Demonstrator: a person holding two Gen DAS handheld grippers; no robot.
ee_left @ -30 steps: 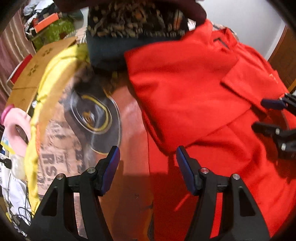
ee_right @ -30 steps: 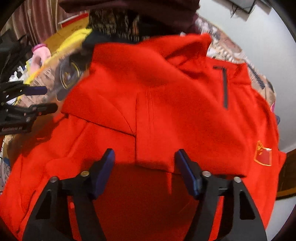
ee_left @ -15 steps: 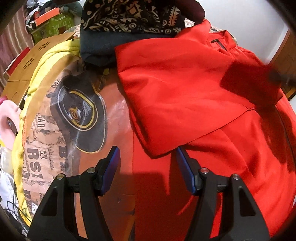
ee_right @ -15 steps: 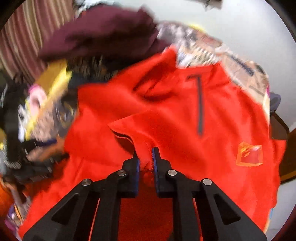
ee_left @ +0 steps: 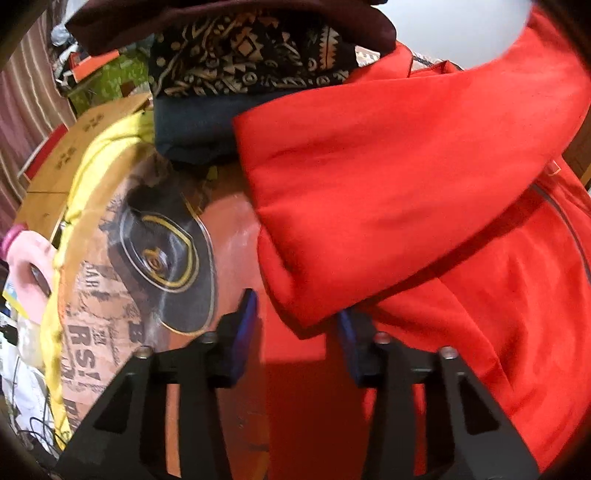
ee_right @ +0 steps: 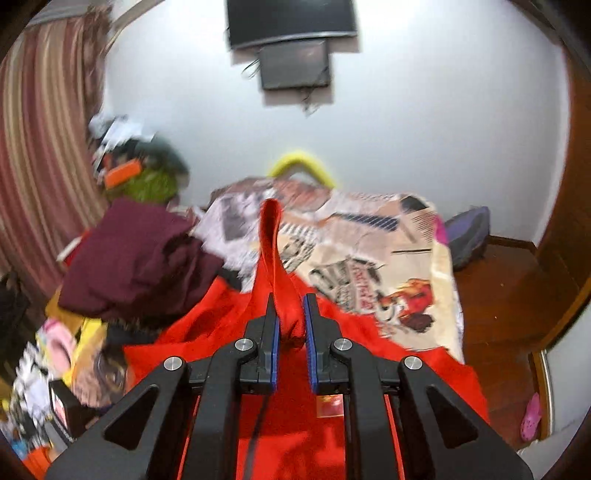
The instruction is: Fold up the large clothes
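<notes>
Right gripper [ee_right: 290,325]: jaws clenched on a bunched fold of the red garment [ee_right: 295,435], which a second ago was lying flat between open jaws. The pinched cloth is now standing up from the pads as a narrow tongue, and the right view, earlier looking down on the jacket, is now showing the far wall, so this hand is lifting its edge.

Left gripper [ee_left: 295,325]: jaws closing; earlier they were standing wide. A corner of the red garment [ee_left: 388,192] is sitting between the blue pads, but the pads are not visibly pressing it yet.

Judgement: one side is being raised for a fold-over, and the second grip is forming.

Garment is lying on the printed bedspread [ee_right: 388,258], its upper panel draped across the left view. Cloth: matte, smooth, fairly heavy, holding soft rounded folds; a dark zip line is running down it.

Beyond it, a dark patterned cloth [ee_left: 251,59] under a maroon garment [ee_right: 136,258], then a wall-mounted screen [ee_right: 291,22].
</notes>
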